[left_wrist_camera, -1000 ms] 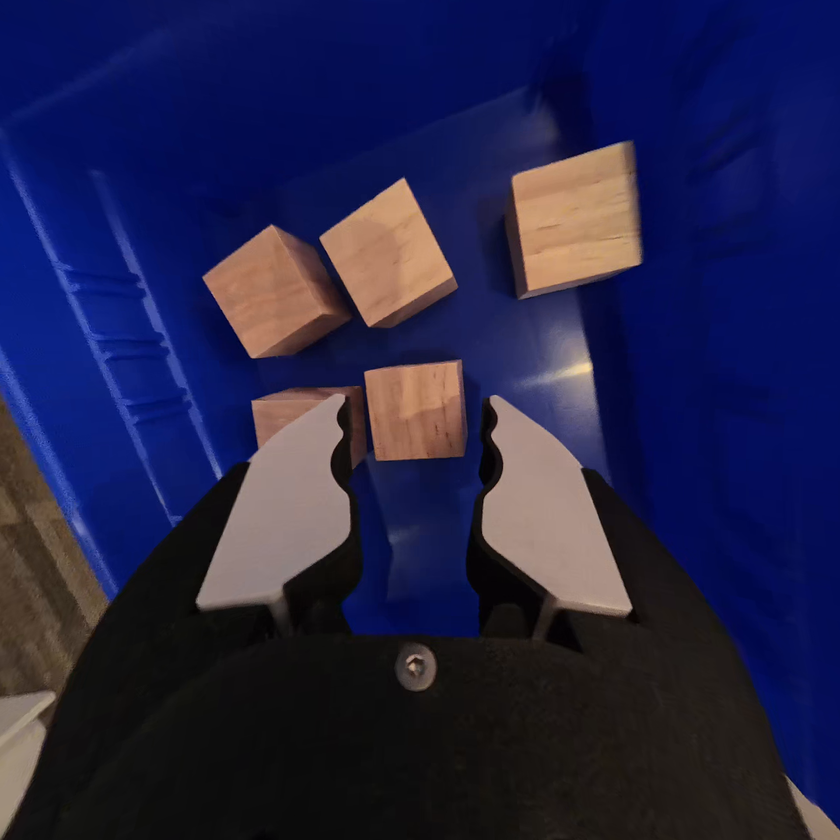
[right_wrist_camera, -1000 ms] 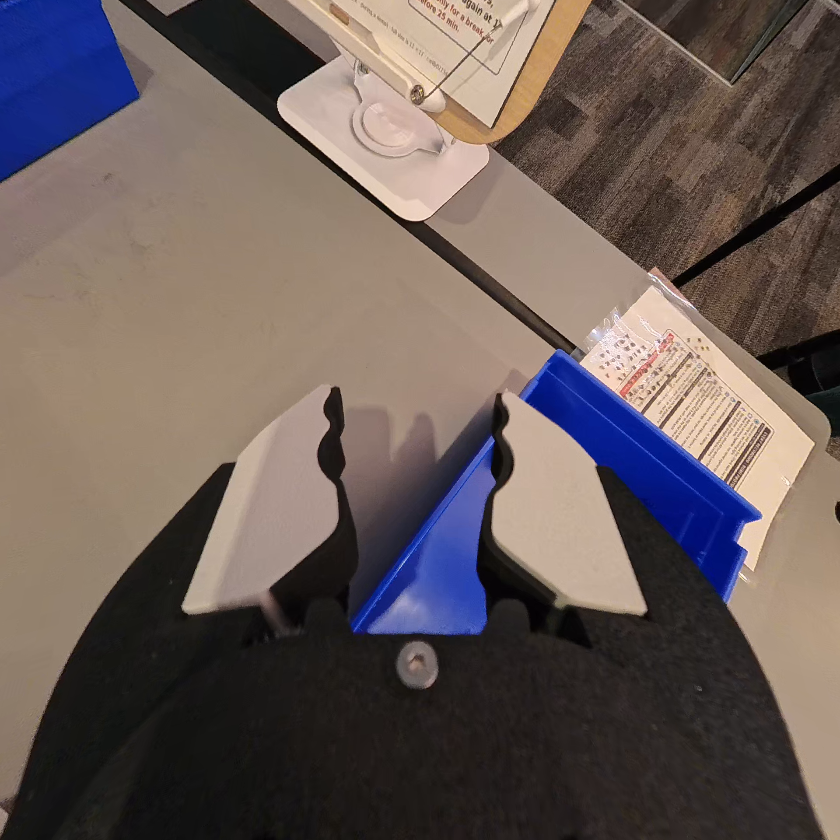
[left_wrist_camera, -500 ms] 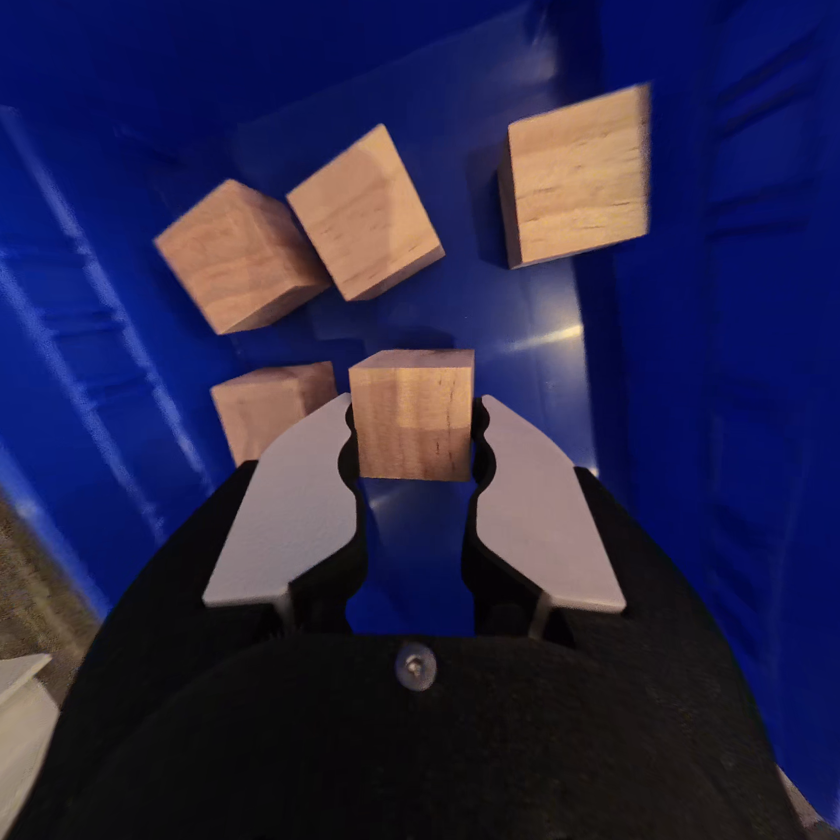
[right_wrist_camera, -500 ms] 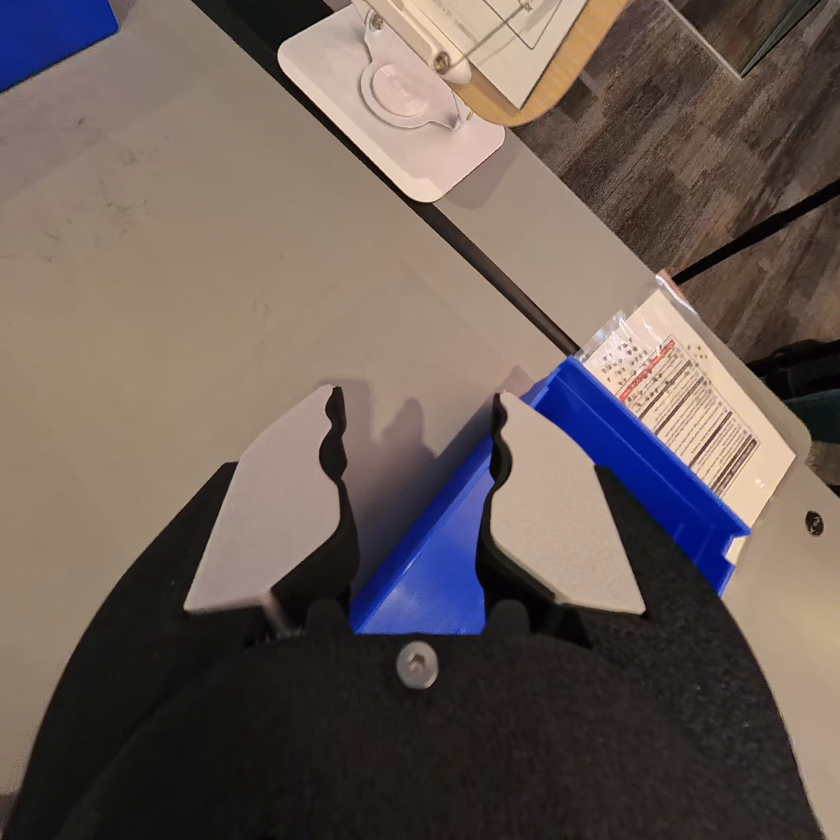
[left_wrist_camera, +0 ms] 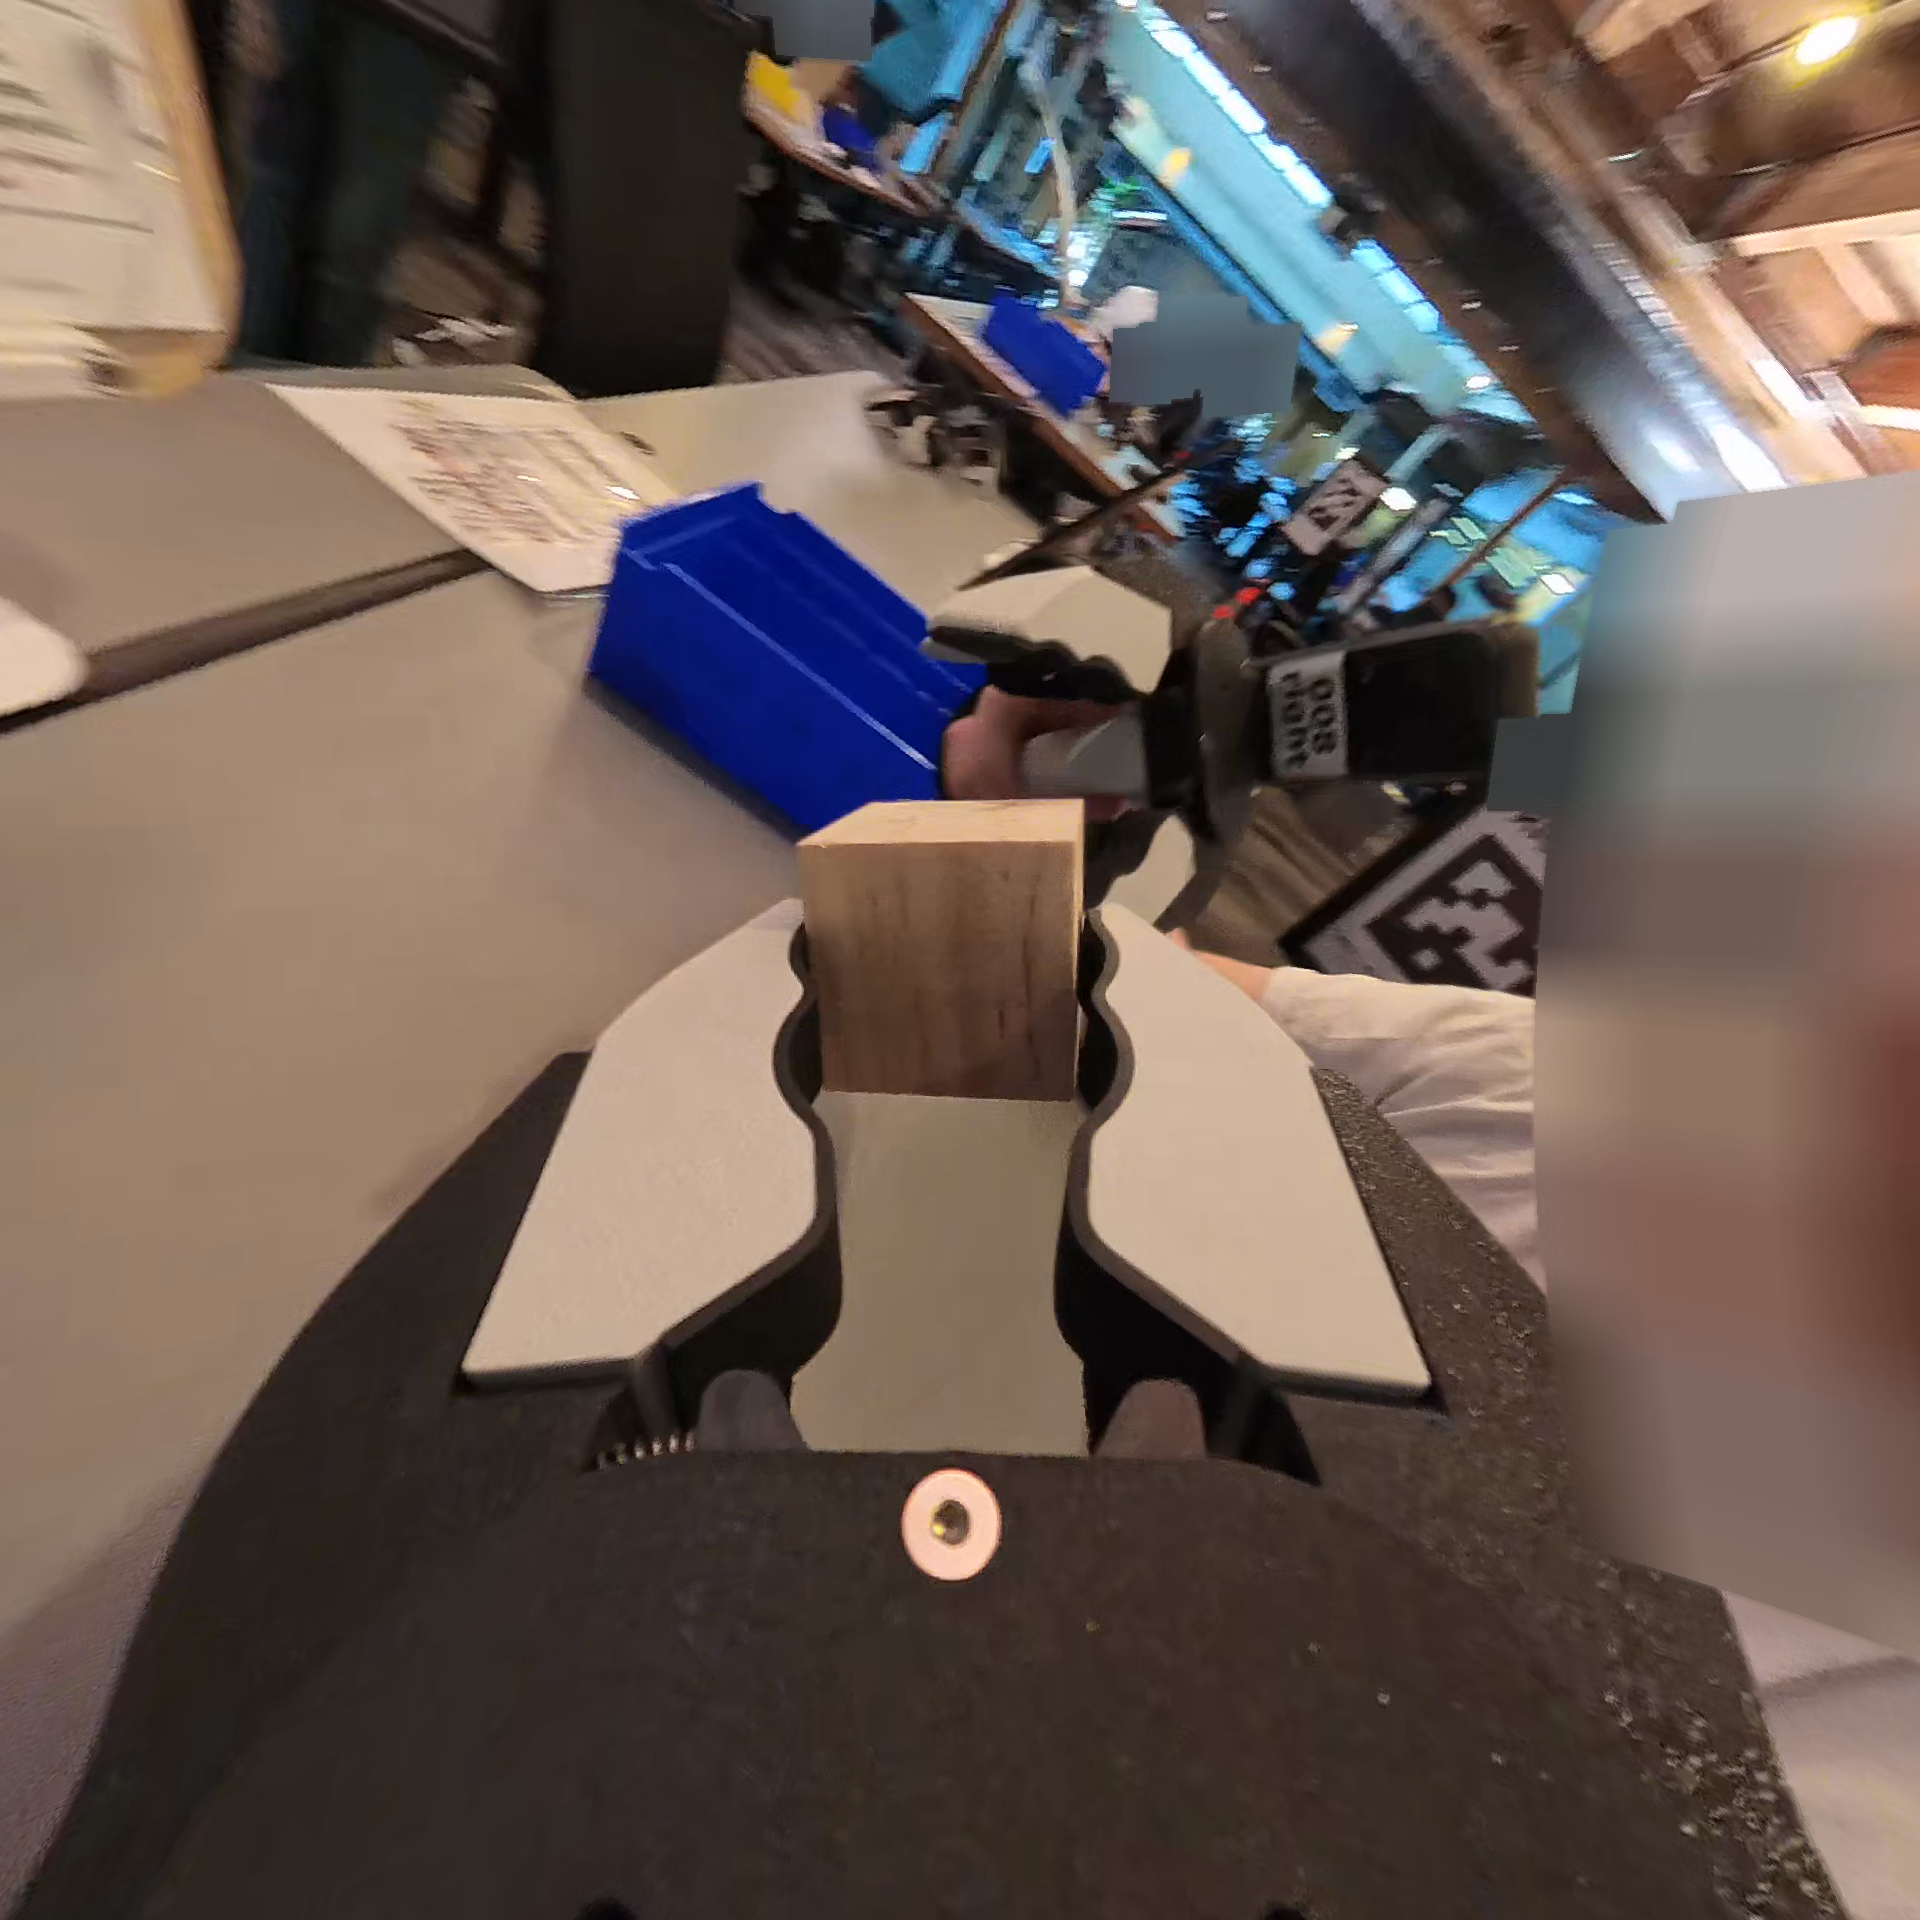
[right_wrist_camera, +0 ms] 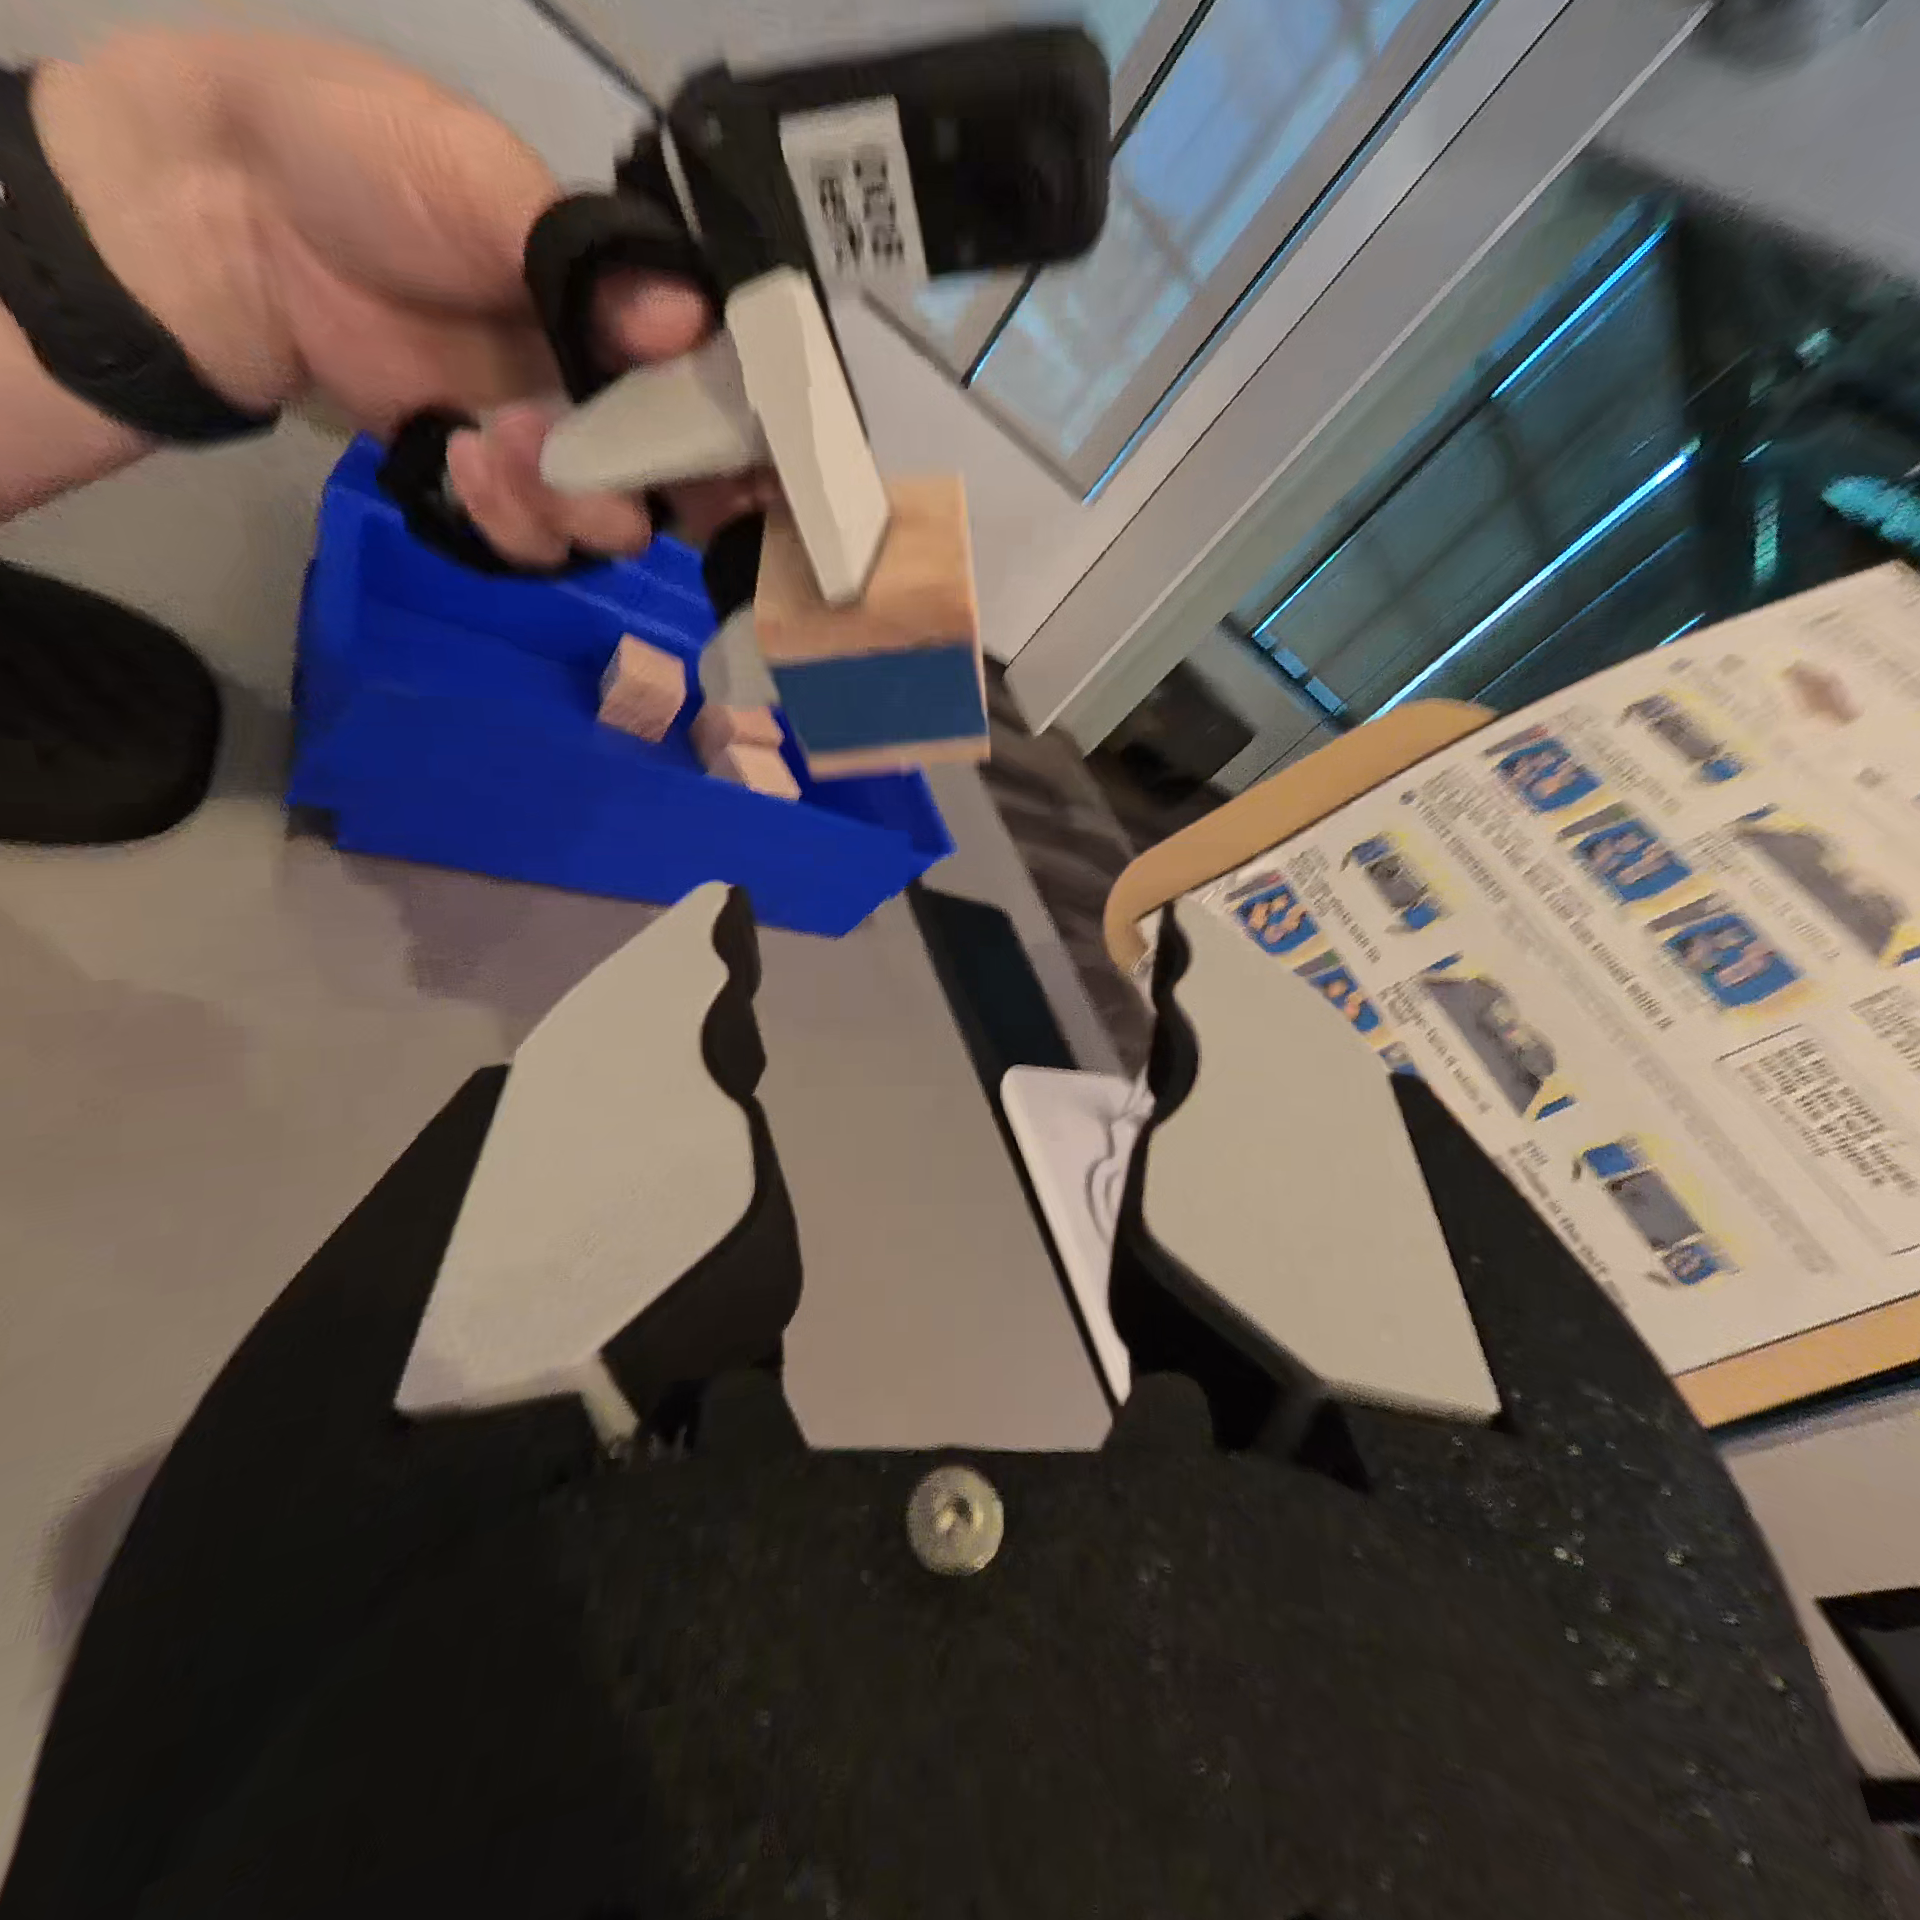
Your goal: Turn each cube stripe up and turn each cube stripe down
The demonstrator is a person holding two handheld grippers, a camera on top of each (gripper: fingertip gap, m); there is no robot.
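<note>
My left gripper [left_wrist_camera: 943, 935] is shut on a wooden cube [left_wrist_camera: 943, 966] and holds it in the air above the grey table [left_wrist_camera: 312, 883]. The right wrist view shows the same cube [right_wrist_camera: 873, 634] between the left gripper's fingers [right_wrist_camera: 821, 468], with a blue stripe on the face that points toward my right gripper. My right gripper [right_wrist_camera: 951, 945] is open and empty, a little way in front of the cube. It also shows in the left wrist view [left_wrist_camera: 1049, 675]. Several more wooden cubes [right_wrist_camera: 644, 701] lie in a blue bin [right_wrist_camera: 520, 790] behind the held cube.
A second blue bin [left_wrist_camera: 758, 655] stands on the table beyond the held cube. A wooden board with printed sheets [right_wrist_camera: 1558, 1039] on a white base [right_wrist_camera: 1070, 1143] stands at the right. A printed sheet [left_wrist_camera: 499, 478] lies at the table's far edge.
My left gripper has closed on the cube in the bin and lifted it out into the air. My right gripper has swung round from the second bin toward the held cube.
</note>
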